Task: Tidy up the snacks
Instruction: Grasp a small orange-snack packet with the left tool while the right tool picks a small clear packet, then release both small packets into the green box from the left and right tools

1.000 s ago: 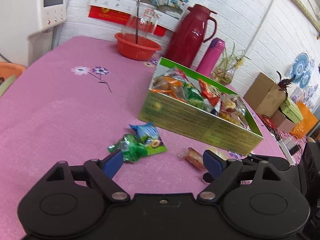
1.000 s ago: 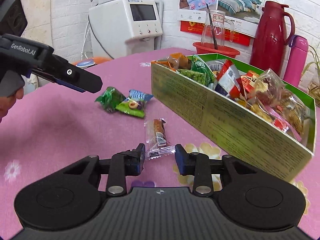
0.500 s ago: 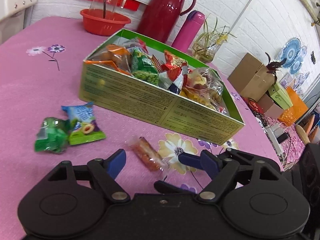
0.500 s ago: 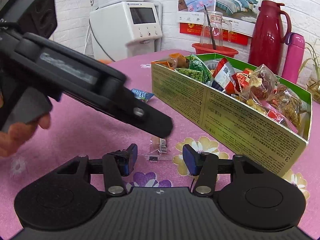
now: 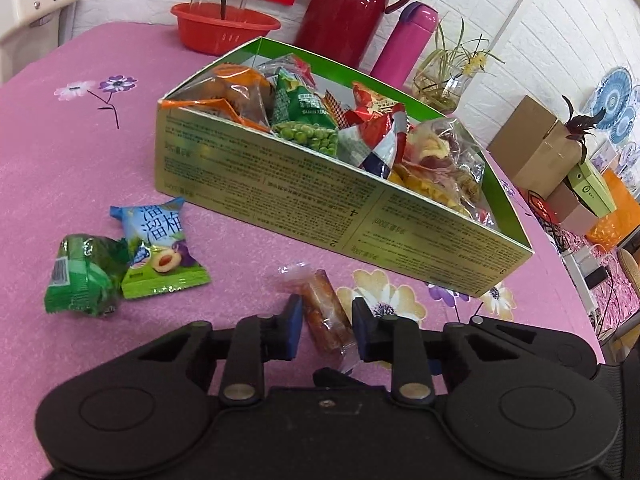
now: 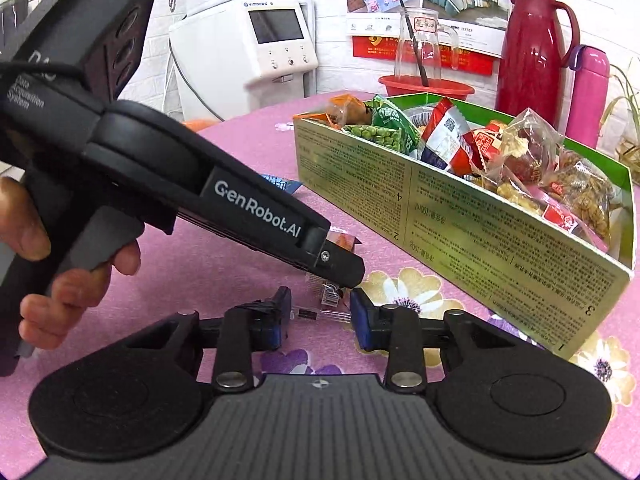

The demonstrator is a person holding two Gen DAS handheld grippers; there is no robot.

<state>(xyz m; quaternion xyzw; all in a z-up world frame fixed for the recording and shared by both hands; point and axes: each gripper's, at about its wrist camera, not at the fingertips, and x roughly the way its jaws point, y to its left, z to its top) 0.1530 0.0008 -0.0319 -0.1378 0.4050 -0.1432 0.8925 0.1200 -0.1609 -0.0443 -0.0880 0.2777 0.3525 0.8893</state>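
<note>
An orange snack bar [image 5: 322, 312] in a clear wrapper lies on the pink tablecloth in front of the green-gold box [image 5: 280, 196], which holds several snack packets. My left gripper [image 5: 326, 332] straddles the bar, its jaws closing and the blue pads touching the wrapper on both sides. In the right wrist view a hand [image 6: 60, 292] holds the left gripper [image 6: 348, 276], tips down over the bar [image 6: 340, 242]. My right gripper [image 6: 320, 318] is closing around the wrapper's clear barcoded end [image 6: 330, 296], with gaps at both pads. A green packet [image 5: 80, 276] and a plum-candy packet [image 5: 160, 248] lie to the left.
Behind the box [image 6: 480, 232] stand a red thermos [image 5: 352, 8], a pink bottle [image 5: 404, 40], a red bowl [image 5: 224, 32] with a glass jug, and a plant vase [image 5: 444, 84]. A white machine [image 6: 256, 52] stands at the far left. Cardboard boxes [image 5: 536, 148] sit off the table's right.
My left gripper swung right from the green packets to the orange bar, came down over it, and its jaws narrowed around it. The right gripper stayed in place; its jaws widened, then narrowed.
</note>
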